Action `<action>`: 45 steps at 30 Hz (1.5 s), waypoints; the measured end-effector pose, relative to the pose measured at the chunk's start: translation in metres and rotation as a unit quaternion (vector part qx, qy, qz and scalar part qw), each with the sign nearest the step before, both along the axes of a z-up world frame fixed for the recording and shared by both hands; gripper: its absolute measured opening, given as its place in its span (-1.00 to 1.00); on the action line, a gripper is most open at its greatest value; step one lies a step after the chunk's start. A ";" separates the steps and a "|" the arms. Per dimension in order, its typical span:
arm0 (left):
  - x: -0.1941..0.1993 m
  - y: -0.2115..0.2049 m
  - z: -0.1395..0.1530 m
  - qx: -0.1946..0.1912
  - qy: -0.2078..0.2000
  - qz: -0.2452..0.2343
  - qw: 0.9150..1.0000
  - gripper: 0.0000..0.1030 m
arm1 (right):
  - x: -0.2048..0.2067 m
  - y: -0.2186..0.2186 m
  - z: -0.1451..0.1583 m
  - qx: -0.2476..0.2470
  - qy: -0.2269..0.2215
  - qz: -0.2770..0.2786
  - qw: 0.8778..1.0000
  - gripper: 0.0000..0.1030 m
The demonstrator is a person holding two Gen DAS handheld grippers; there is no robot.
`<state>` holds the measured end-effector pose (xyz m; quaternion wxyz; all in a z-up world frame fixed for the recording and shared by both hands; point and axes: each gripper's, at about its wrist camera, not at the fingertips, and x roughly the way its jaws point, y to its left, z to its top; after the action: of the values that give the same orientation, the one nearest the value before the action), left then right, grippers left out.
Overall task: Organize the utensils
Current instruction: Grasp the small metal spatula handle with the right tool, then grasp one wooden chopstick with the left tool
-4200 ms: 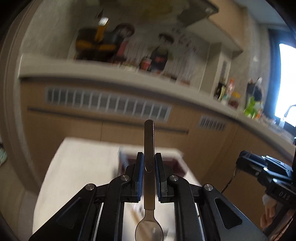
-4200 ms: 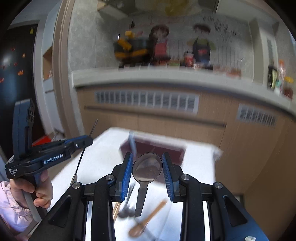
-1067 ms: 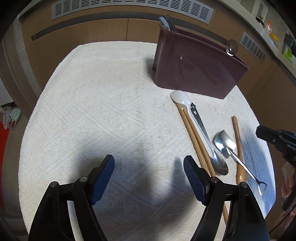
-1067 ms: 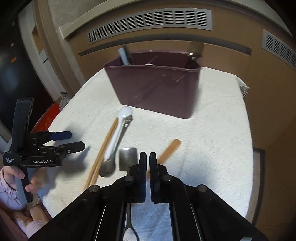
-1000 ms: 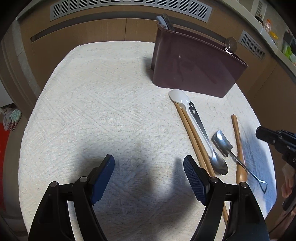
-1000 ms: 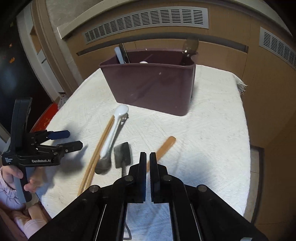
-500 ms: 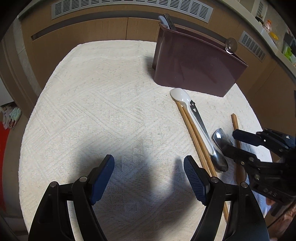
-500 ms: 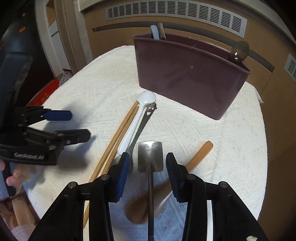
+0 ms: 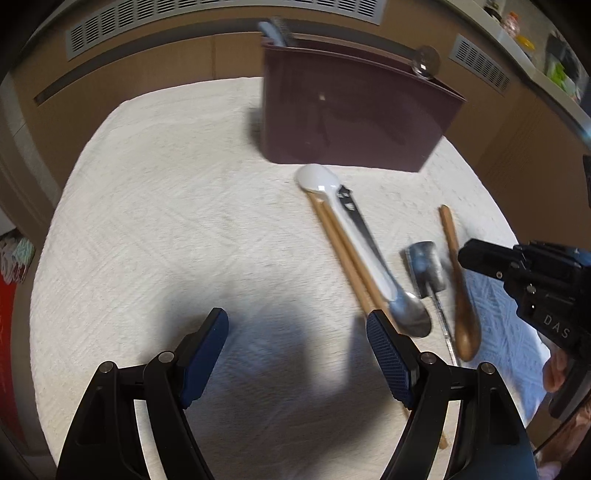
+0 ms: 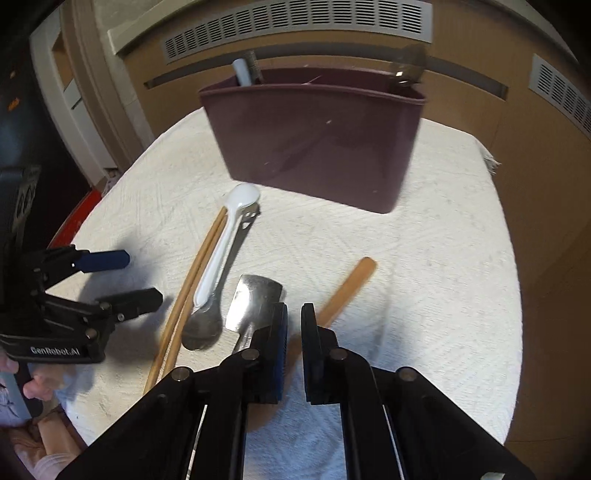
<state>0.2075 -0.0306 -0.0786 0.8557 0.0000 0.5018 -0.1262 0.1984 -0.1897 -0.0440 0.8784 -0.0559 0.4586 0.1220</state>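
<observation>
A maroon utensil holder (image 9: 354, 114) (image 10: 314, 136) stands at the back of the white cloth with several utensils in it. In front of it lie wooden chopsticks (image 9: 343, 258) (image 10: 192, 280), a white spoon (image 9: 325, 184) (image 10: 229, 229), a steel spoon (image 9: 406, 314) (image 10: 203, 328), a flat steel scoop (image 9: 424, 266) (image 10: 255, 299) and a wooden spoon (image 9: 458, 280) (image 10: 347, 288). My left gripper (image 9: 297, 347) is open and empty, low over the cloth left of the chopsticks. My right gripper (image 10: 293, 332) is shut with a narrow gap, empty, above the wooden spoon beside the scoop.
The white textured cloth (image 9: 166, 221) covers a small table with edges close on all sides. Wooden cabinets with vent grilles (image 10: 295, 22) stand behind. A red object (image 10: 74, 221) lies on the floor at the left.
My right gripper opened over the scoop half a second ago and has closed again, shifted right above the wooden spoon. My left gripper moved slightly nearer the utensils, still open.
</observation>
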 end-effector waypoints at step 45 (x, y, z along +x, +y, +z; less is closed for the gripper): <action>0.027 0.005 -0.008 0.067 0.001 -0.027 0.997 0.44 | 0.001 0.026 -0.024 -0.045 -0.008 -0.019 0.999 -0.40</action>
<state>0.2343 -0.0260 -0.0867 0.8495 0.0706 0.5100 -0.1154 0.1991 -0.1634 -0.0676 0.8808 -0.0875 0.4576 0.0846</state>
